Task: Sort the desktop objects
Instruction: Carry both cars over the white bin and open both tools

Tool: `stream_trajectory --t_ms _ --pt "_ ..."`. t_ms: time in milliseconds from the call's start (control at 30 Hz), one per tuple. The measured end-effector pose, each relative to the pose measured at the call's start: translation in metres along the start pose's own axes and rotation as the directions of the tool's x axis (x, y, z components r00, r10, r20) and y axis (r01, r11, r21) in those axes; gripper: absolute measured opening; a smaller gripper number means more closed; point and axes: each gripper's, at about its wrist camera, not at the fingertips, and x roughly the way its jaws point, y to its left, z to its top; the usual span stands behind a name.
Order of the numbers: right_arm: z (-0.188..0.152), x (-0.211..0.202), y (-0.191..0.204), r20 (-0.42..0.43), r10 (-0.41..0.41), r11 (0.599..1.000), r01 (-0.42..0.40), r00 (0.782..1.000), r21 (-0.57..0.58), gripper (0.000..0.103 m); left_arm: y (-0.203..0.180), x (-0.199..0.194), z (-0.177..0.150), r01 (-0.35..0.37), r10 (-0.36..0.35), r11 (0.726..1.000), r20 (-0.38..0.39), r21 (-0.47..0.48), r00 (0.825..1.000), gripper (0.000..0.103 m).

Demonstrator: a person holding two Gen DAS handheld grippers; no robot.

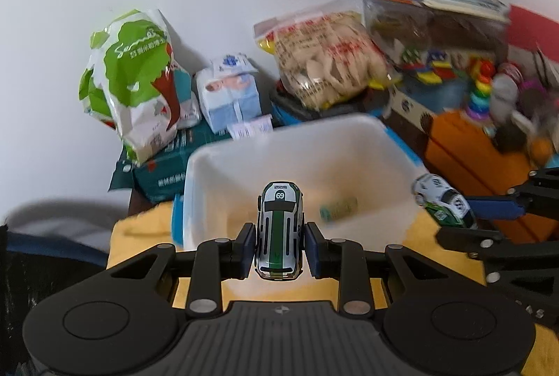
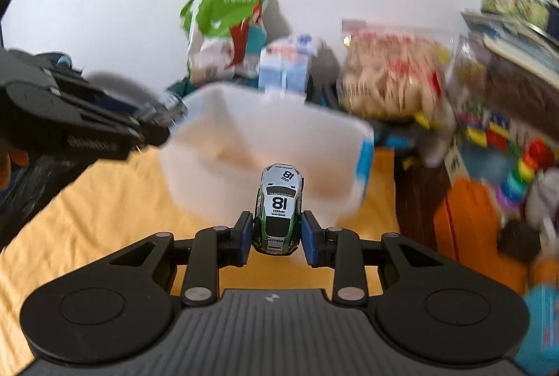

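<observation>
My left gripper (image 1: 279, 248) is shut on a silver toy car with a green stripe and the number 69 (image 1: 279, 229), held nose-forward above the near rim of a white plastic bin (image 1: 216, 166). My right gripper (image 2: 277, 238) is shut on a white and green toy car numbered 18 (image 2: 279, 206), just short of the same bin (image 2: 195, 145). The right gripper with its car (image 1: 443, 201) shows at the right edge of the left wrist view. The left gripper (image 2: 153, 121) appears at the left of the right wrist view. A small green item (image 1: 339, 206) lies inside the bin.
The bin stands on a yellow cloth (image 2: 104, 201). Behind it are a green and white bag (image 1: 136, 79), a blue tissue pack (image 1: 230, 93) and a clear bag of pale snacks (image 1: 325, 58). Stacked boxes, an orange box (image 1: 471, 159) and colourful toys crowd the right side.
</observation>
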Motion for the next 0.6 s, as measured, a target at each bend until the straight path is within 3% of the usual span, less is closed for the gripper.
stream_trajectory --t_ms 200,400,467,567,600 --pt "0.044 0.053 -0.016 0.015 -0.003 0.999 0.002 1.000 0.041 0.033 0.006 0.053 0.023 -0.021 0.022 1.000 -0.033 0.013 0.999 0.033" --pt "0.048 0.107 -0.031 -0.074 -0.005 0.994 0.013 0.997 0.112 0.033 0.016 0.094 0.015 -0.035 0.038 0.999 -0.118 0.025 0.992 0.036" --pt "0.045 0.118 -0.034 -0.112 0.001 0.992 0.013 0.994 0.126 0.038 0.016 0.096 0.012 -0.043 0.046 0.999 -0.124 0.030 0.991 0.044" --pt "0.041 0.115 -0.033 -0.094 -0.020 0.991 0.032 0.995 0.130 0.060 0.014 0.086 0.011 -0.051 0.055 0.997 -0.090 0.055 0.994 0.045" --pt "0.041 0.111 -0.033 -0.080 -0.032 0.992 0.041 0.996 0.121 0.062 0.013 0.081 0.012 -0.056 0.061 0.997 -0.079 0.060 0.995 0.046"
